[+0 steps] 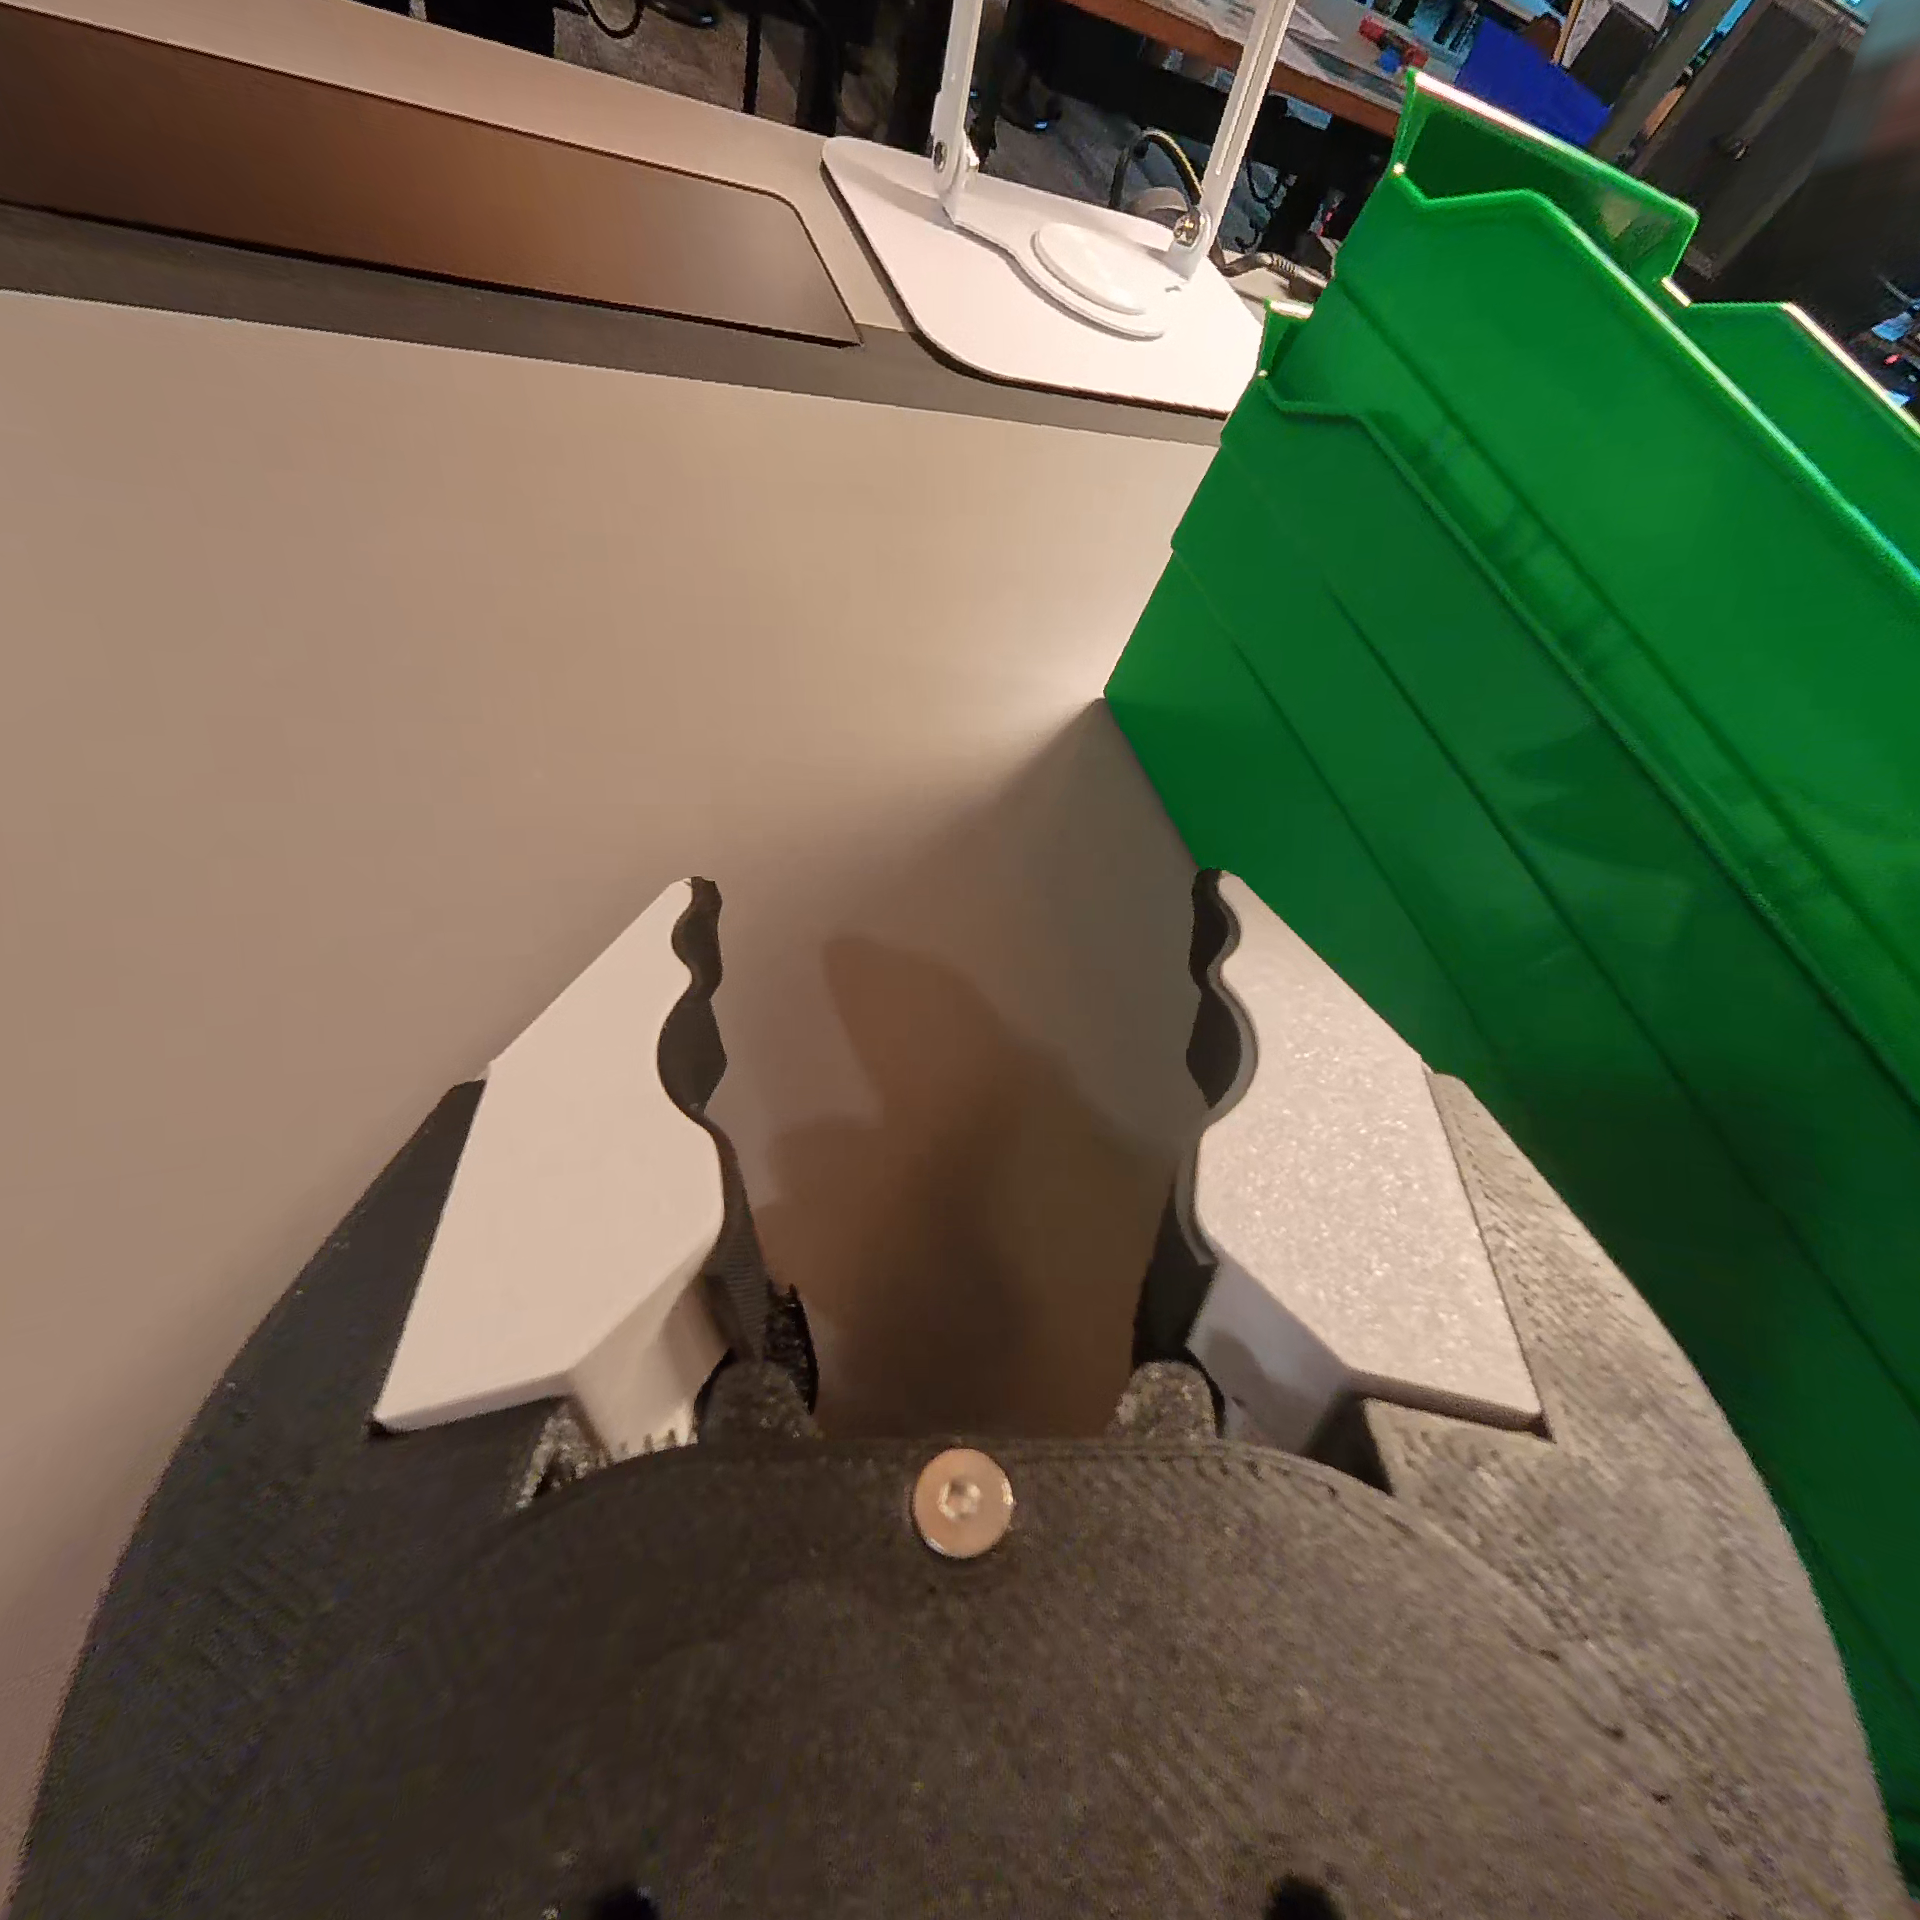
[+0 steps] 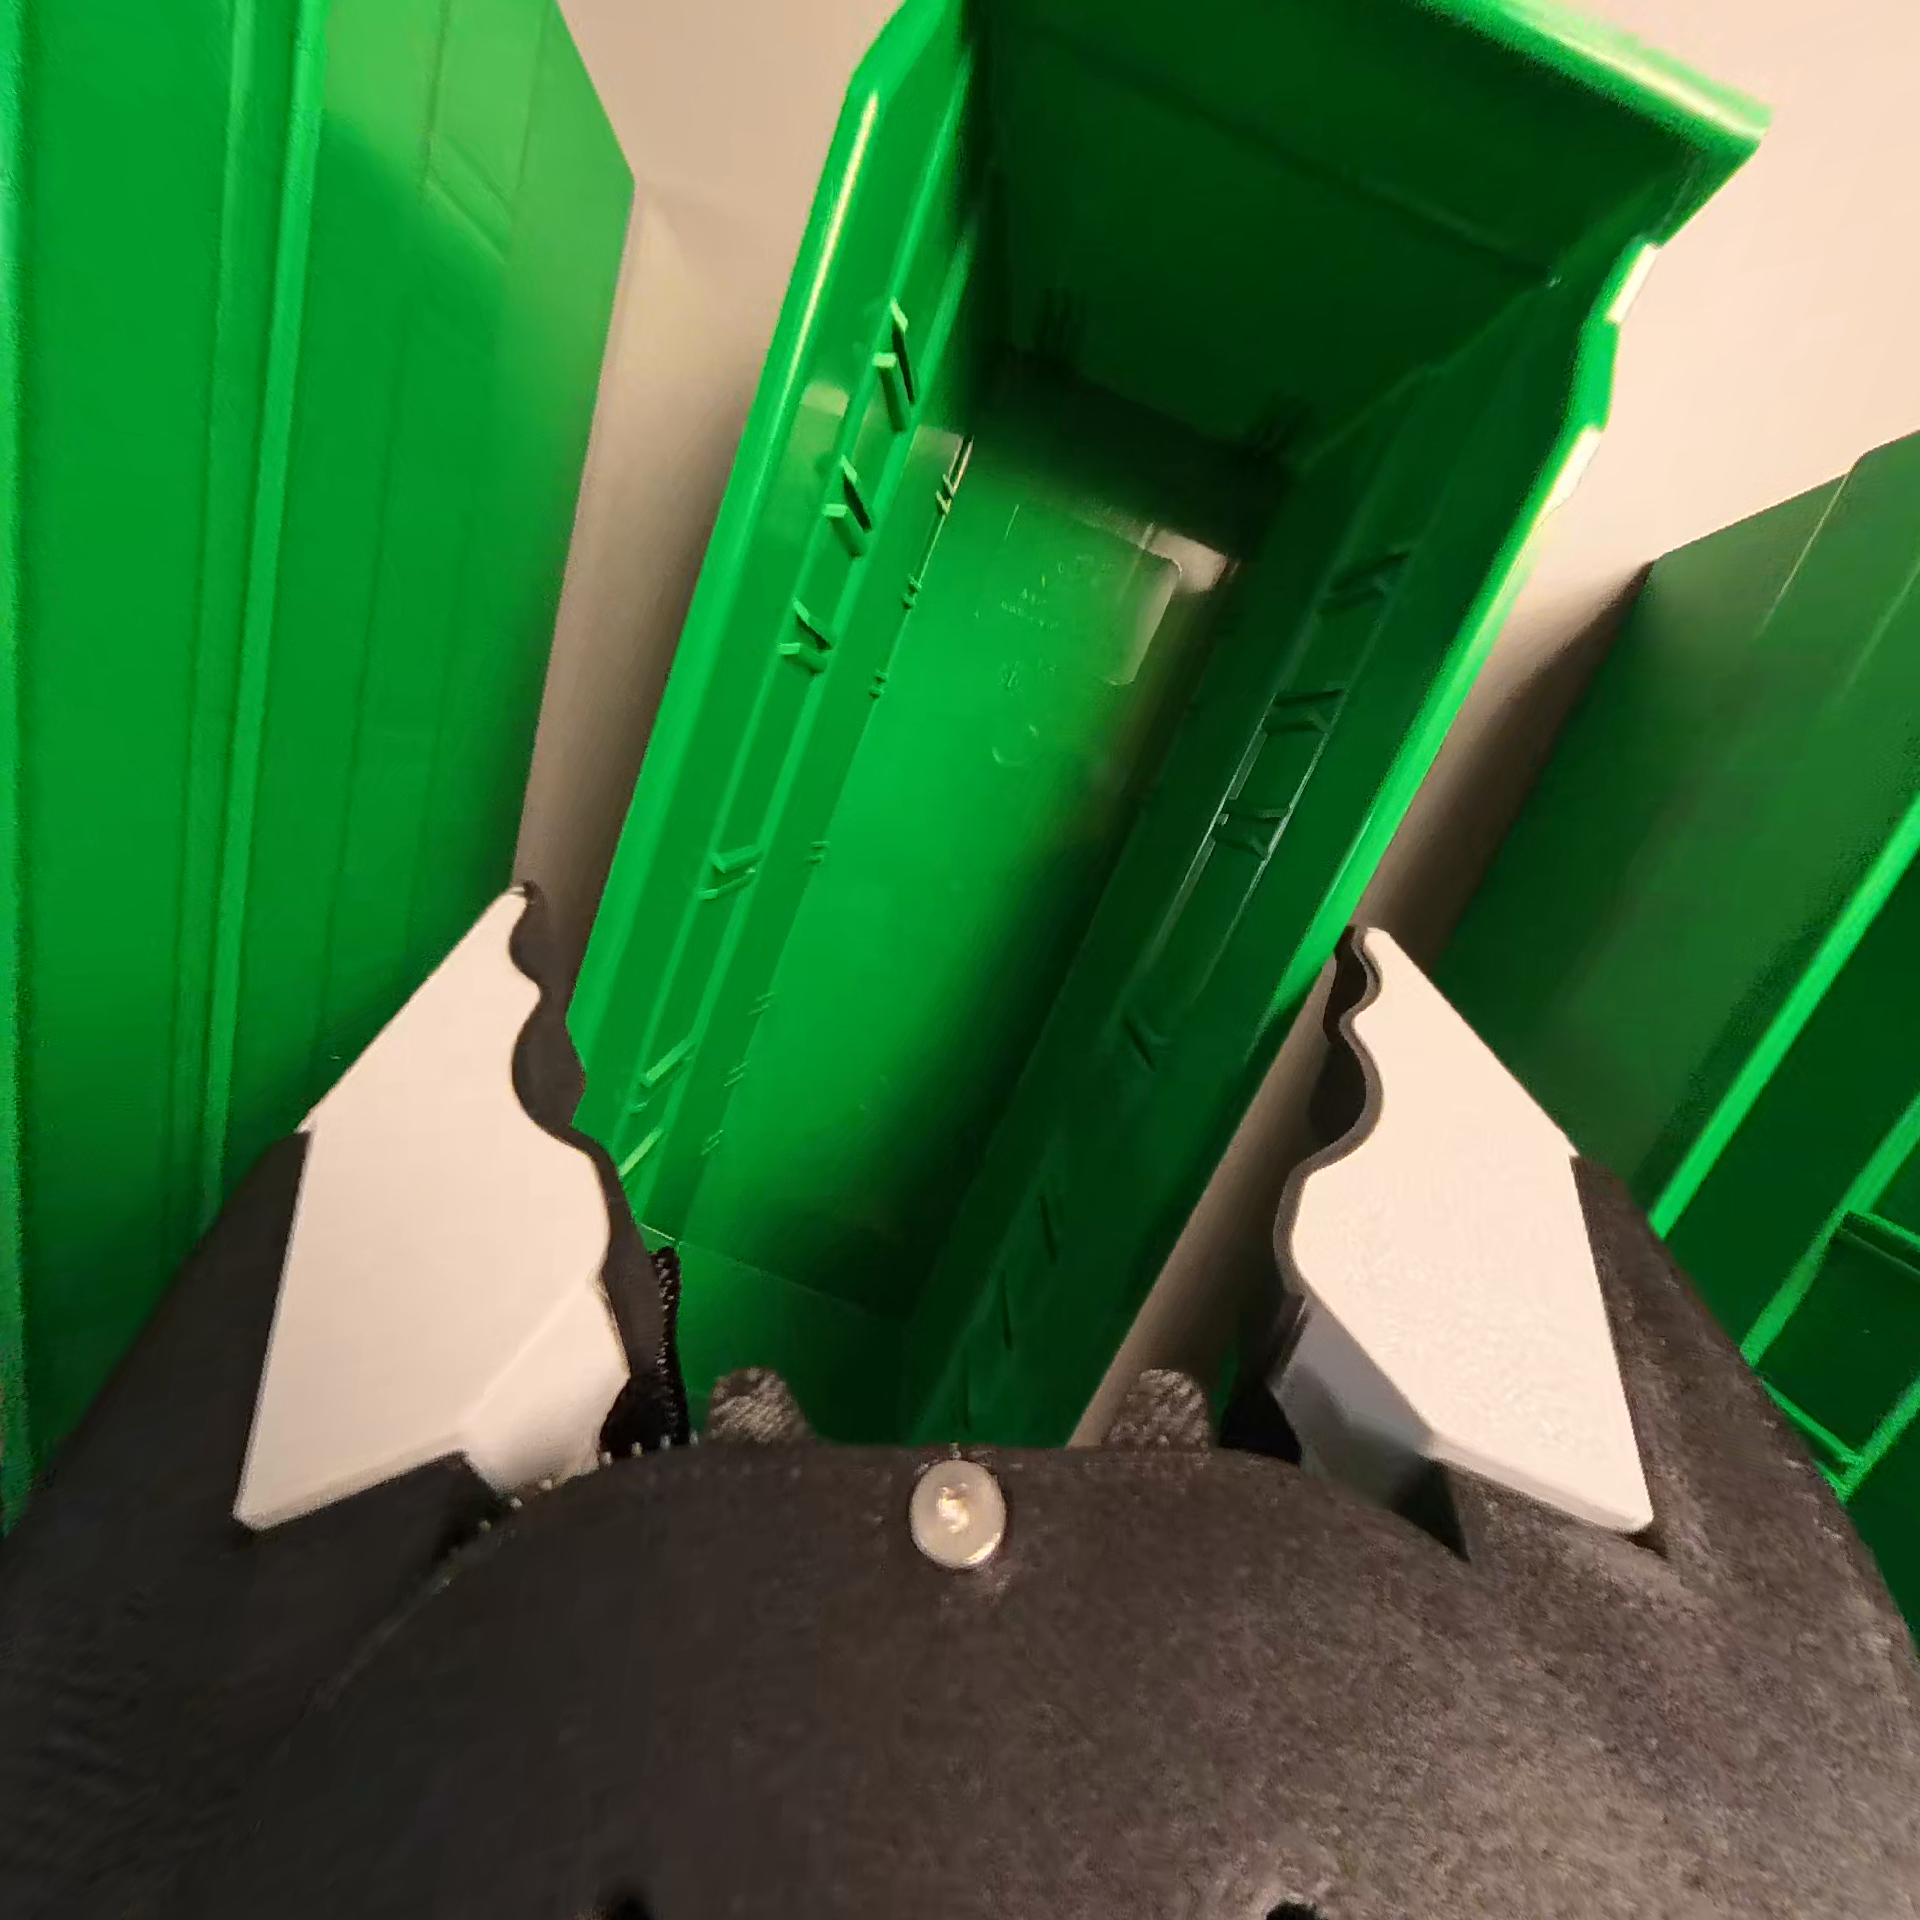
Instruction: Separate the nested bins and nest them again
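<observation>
Separation looks partly or fully done: right wrist view shows three green plastic bins. One long open-topped green plastic bin (image 2: 1039, 779) stands alone on the beige tabletop (image 2: 1766, 312); a second green bin (image 2: 260, 520) is left of it, a third green bin (image 2: 1766, 883) right of it, both apart from it. Left view's green stack (image 1: 1558, 727) shows layered rims, so some may remain nested. Re-nesting not started.

Right gripper (image 2: 945, 935) spread wide, straddling the middle bin, pads not pressing. Left gripper (image 1: 956, 894) open, empty, over table left of the stack.

You have a beige tabletop (image 1: 416, 623). At its far edge a white lamp base (image 1: 1039, 281) rests; left of it lies a dark recessed panel (image 1: 416, 208). Beyond the base, probably another cluttered table (image 1: 1299, 62).
</observation>
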A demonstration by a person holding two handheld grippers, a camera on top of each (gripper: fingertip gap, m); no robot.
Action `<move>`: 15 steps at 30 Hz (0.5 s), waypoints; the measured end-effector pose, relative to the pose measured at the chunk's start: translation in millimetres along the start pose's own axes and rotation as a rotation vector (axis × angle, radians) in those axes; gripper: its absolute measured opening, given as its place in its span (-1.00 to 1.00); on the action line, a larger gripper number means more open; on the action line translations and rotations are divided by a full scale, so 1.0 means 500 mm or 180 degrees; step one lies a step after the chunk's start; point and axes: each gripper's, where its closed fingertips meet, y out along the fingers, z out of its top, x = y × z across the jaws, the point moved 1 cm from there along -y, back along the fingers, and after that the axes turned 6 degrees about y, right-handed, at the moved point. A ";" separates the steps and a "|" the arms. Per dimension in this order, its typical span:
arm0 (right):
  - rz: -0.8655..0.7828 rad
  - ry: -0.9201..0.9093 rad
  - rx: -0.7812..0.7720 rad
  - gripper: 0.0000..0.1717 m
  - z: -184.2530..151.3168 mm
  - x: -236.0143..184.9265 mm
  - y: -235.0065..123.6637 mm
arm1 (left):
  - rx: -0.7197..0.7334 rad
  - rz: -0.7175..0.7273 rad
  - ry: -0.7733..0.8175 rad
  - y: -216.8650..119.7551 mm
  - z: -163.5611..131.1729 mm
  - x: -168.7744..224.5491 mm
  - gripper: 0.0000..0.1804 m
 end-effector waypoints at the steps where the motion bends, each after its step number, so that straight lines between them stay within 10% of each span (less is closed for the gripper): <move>1: -0.0021 -0.0005 -0.0033 0.69 -0.005 0.001 0.004 | 0.0006 -0.0005 -0.0015 -0.001 0.000 -0.001 -0.01; 15: 0.0153 0.0133 -0.0115 0.57 -0.033 -0.007 0.012 | -0.0002 -0.0033 0.0023 -0.002 -0.002 0.007 -0.04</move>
